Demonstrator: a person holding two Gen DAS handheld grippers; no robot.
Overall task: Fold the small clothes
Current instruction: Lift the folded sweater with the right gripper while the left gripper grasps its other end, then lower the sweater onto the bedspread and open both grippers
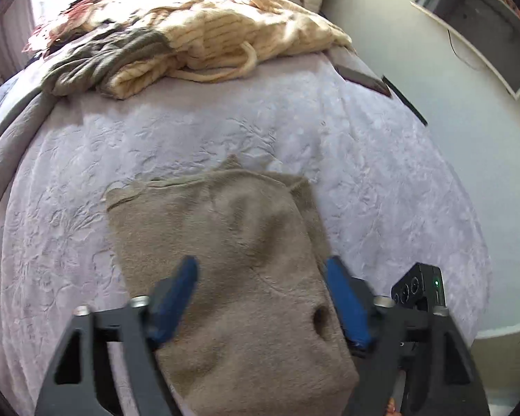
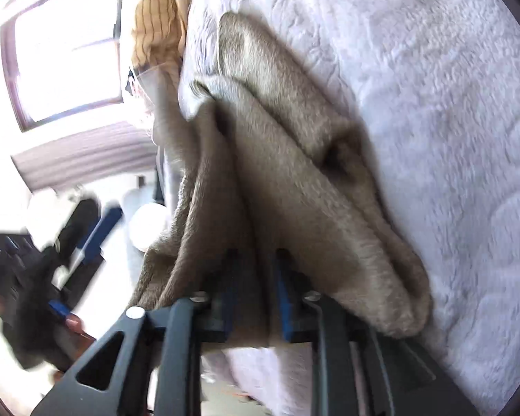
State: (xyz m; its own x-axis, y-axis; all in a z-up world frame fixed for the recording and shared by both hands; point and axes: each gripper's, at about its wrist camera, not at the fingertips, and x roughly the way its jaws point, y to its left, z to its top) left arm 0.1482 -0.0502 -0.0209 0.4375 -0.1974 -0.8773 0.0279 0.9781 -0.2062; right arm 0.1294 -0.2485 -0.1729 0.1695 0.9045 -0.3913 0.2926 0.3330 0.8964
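A beige fleecy cloth (image 1: 246, 242) lies folded on the pale lilac bedspread (image 1: 190, 131). My left gripper (image 1: 260, 272) hovers over its near part, blue fingers (image 1: 182, 287) spread wide on either side, nothing pinched. In the right wrist view the same cloth (image 2: 294, 173) is bunched in thick folds at the bed's edge. A fold runs between the blue pads of my right gripper (image 2: 256, 277), which stand slightly apart and do not press it. The left gripper (image 2: 93, 235) shows blurred at the left of that view.
A heap of cream striped and grey-brown clothes (image 1: 225, 34) lies at the far end of the bed. A dark flat object (image 1: 364, 79) rests on the right edge. A black device with a green light (image 1: 419, 287) sits near my left gripper. A window (image 2: 69, 45) is behind.
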